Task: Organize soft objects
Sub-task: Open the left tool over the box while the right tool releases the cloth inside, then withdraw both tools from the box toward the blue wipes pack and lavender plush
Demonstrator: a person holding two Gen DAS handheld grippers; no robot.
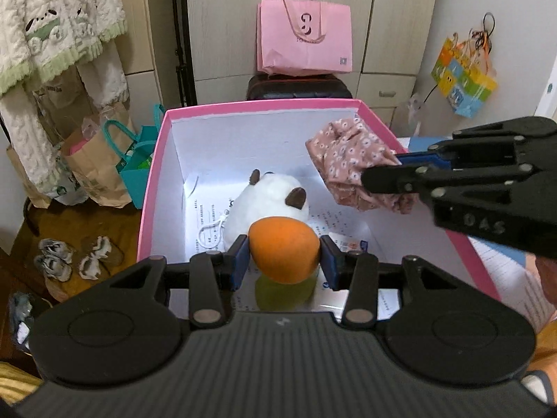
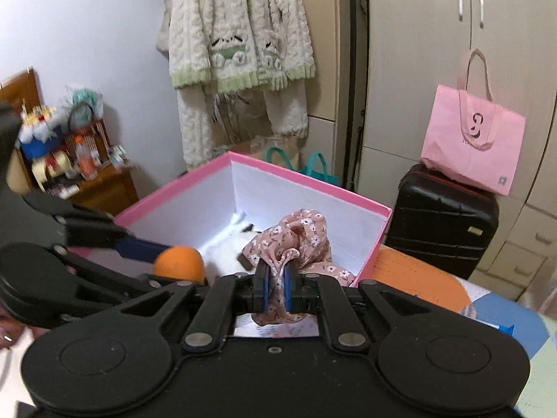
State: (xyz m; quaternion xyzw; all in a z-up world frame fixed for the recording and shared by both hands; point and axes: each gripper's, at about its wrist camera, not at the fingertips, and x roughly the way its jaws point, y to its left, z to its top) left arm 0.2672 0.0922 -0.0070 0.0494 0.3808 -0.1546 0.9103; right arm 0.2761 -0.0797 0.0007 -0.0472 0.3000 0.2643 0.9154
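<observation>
While both grippers hang over the open box, findings stand as follows.

Step in hand: depositing; two soft items are held above the pink box, neither yet let go.

Left gripper: fingers bracket the orange soft ball on both flanks, pads against it; the ball is not visibly squashed. It hangs over the near edge of the box, at 6 o'clock of the interior.

Right gripper: fingers nearly together, pinching a fold of the floral cloth; the rest of the cloth droops and bunches ahead of the tips, over the box's 3 o'clock side.

Already stowed: a white plush toy with brown ears lies on the box floor near centre, on printed paper.

Clearance: ball just above the plush; whether it touches, I cannot tell.

Next move, in my judgement: lower each item into free floor beside the plush, then part the fingers.

Caution: the cloth may snag on a pad when released.
</observation>
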